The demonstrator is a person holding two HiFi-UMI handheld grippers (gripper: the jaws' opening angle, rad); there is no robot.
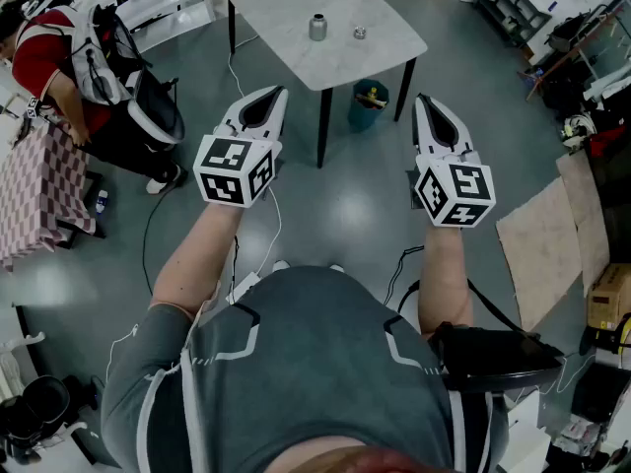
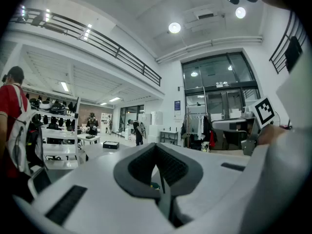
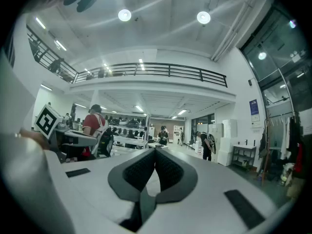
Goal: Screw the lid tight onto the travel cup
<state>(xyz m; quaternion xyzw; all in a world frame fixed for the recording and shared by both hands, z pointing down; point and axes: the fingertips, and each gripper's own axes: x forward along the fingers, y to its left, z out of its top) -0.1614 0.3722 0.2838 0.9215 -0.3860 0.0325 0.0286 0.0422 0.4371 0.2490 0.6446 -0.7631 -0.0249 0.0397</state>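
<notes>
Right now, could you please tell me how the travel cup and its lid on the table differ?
The travel cup stands upright and tall, while the lid lies low and flat. The travel cup is the larger. In the head view it sits left of the lid, with a gap between them, so the lid is not yet on. Both look grey and metallic, and both rest on the pale table.

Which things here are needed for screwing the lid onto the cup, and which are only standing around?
For the job: travel cup, lid, table, left gripper, right gripper.

Just lying about: teal bin, cardboard sheet, checkered cloth.
</notes>
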